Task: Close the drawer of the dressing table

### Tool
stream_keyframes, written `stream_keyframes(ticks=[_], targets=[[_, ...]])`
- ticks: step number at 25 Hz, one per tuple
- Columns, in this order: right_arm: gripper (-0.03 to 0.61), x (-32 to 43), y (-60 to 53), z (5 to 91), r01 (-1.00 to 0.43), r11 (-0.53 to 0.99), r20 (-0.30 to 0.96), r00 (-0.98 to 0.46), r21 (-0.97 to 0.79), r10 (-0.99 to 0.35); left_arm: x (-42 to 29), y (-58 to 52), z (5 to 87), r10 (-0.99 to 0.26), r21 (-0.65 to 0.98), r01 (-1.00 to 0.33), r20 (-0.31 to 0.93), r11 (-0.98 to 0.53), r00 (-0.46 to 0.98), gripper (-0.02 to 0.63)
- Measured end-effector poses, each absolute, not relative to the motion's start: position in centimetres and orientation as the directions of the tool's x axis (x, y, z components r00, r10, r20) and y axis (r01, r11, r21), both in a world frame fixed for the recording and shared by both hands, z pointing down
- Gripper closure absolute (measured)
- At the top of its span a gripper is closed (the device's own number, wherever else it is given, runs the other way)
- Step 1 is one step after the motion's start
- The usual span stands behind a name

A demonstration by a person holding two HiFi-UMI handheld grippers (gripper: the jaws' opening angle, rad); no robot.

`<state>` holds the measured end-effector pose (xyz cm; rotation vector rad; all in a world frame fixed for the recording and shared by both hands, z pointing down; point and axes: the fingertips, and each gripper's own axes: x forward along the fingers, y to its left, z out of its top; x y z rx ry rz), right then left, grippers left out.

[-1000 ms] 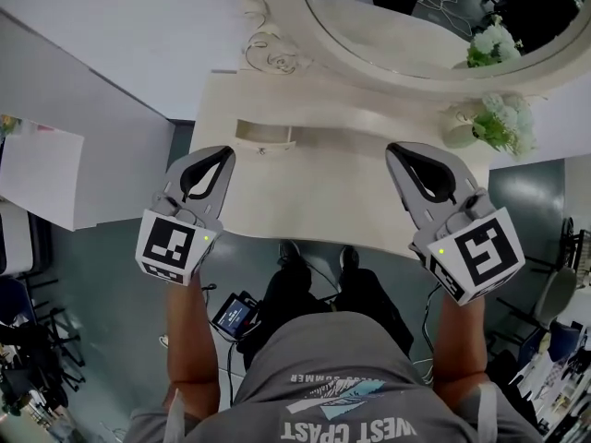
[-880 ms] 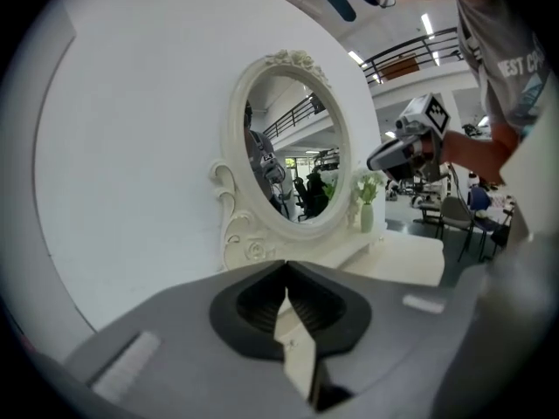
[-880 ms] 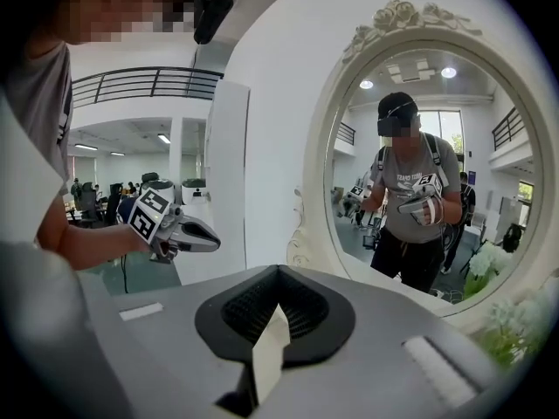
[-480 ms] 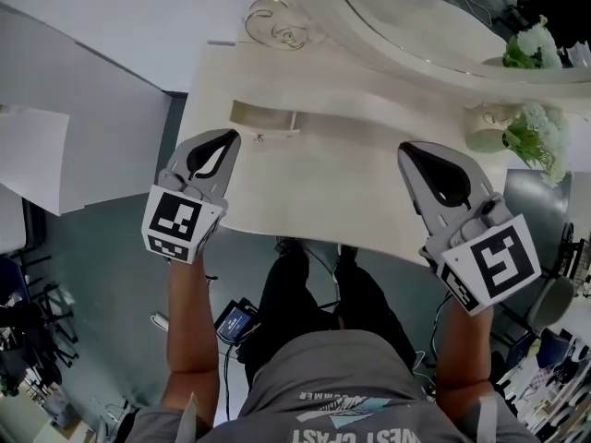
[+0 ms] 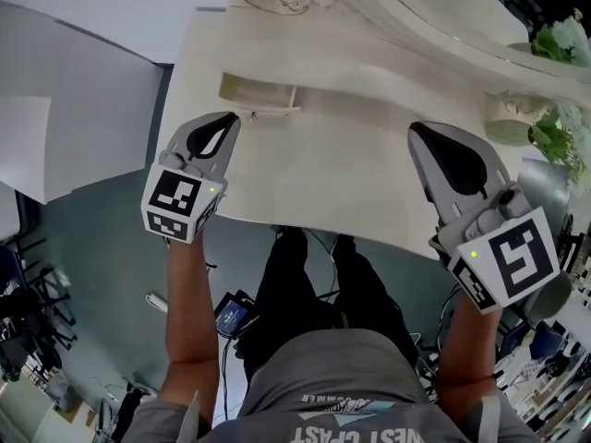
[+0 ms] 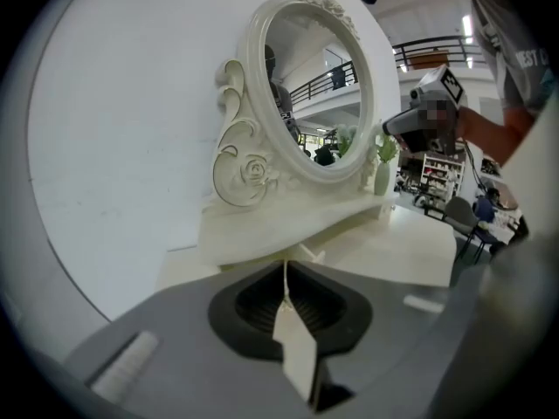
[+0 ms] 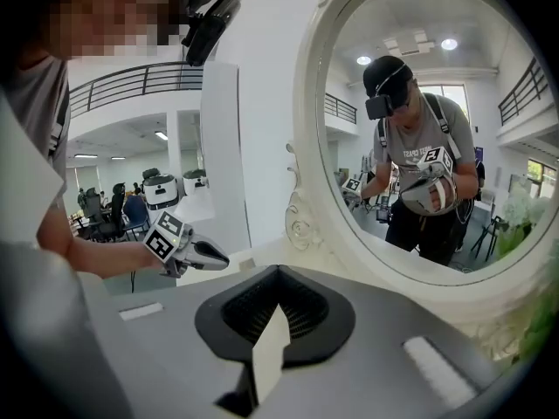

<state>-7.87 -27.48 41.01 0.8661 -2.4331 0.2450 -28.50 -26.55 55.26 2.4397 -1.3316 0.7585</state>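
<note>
The cream dressing table (image 5: 342,169) has a small drawer (image 5: 259,92) standing pulled out of the raised shelf at its back left. My left gripper (image 5: 233,118) hangs just in front of that drawer, a little to its left. Its jaws show only a thin seam, just starting to open, with nothing between them. In the left gripper view the drawer front (image 6: 312,253) lies right beyond the left gripper (image 6: 285,264). My right gripper (image 5: 417,130) is over the table's right half, far from the drawer. In the right gripper view the right gripper (image 7: 278,271) is shut and empty.
An oval mirror (image 5: 443,12) in a carved frame stands at the back of the table. A small vase of white and green flowers (image 5: 519,125) sits at the back right. A white wall panel (image 5: 83,100) runs along the left, and the person's legs are under the front edge.
Both grippers have sunk toward the tabletop. The left one now sits closer to the drawer front. The head view has tilted, so the mirror has slid up and out of frame.
</note>
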Motion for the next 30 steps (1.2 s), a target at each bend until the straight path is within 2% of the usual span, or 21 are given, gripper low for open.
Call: stream_keyframes(ticks=[6,15,30], targets=[[0.577,-7.8,-27.5,42.7,-0.631,0.776,0.575,-0.639,-0.012,-0.511,-28.2,-26.9,57.7,-0.678,0.015,-0.838,0.580,-0.546,0.452,0.584],[0.577,-7.8,-27.9,45.5,-0.631,0.774,0.604,-0.634,-0.044,-0.483,-27.8,-27.3,61.2,-0.651,0.052,-0.842,0.609,-0.537,0.453,0.498],[0.577,-7.4,-28.6,46.8,-0.651,0.758,0.605,-0.624,-0.052,-0.494,-28.2,-29.4,61.4,-0.670,0.027,-0.842,0.592,-0.539,0.448,0.514]])
